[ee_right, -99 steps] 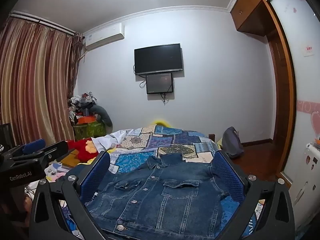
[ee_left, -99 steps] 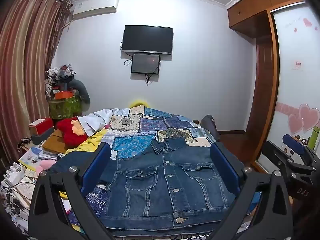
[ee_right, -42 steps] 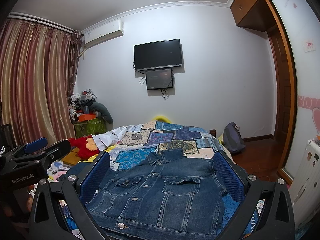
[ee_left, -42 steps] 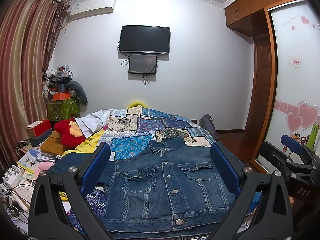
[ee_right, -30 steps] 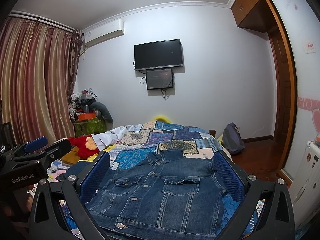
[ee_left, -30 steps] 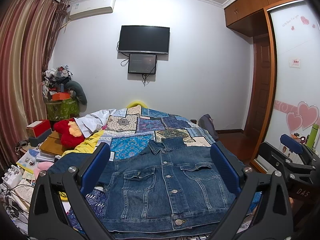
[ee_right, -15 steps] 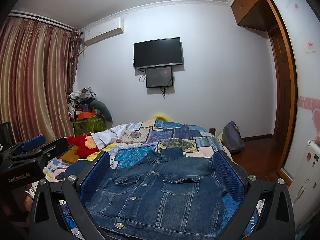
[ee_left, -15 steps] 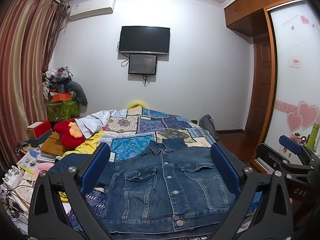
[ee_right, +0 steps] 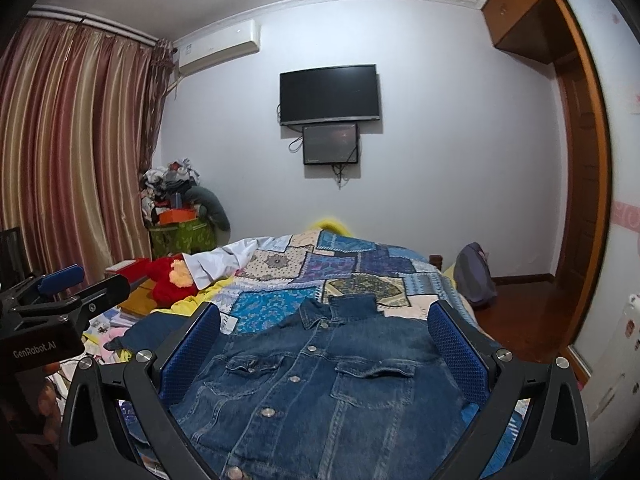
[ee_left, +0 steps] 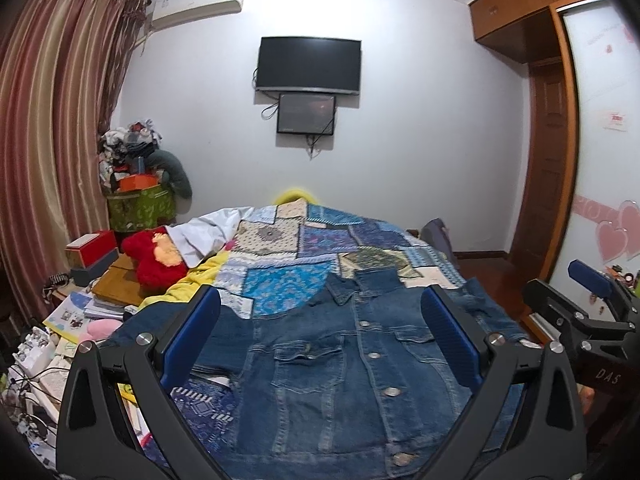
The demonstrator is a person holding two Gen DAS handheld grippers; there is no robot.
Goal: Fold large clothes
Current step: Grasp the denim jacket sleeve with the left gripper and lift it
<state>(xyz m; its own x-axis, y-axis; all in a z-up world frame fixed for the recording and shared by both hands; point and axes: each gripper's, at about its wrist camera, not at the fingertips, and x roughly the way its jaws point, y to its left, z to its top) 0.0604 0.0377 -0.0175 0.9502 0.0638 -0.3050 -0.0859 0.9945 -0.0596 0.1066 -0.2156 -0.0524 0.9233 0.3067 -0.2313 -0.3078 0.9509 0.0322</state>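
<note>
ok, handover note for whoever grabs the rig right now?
Left gripper: open, empty, held above the jacket.
Right gripper: open, empty, also above it.
Denim jacket: spread flat on the bed, front up, buttoned, collar towards the far wall, one sleeve out to the left.
Done: laid out.
Left: every fold; likely start with the sleeves.
</note>
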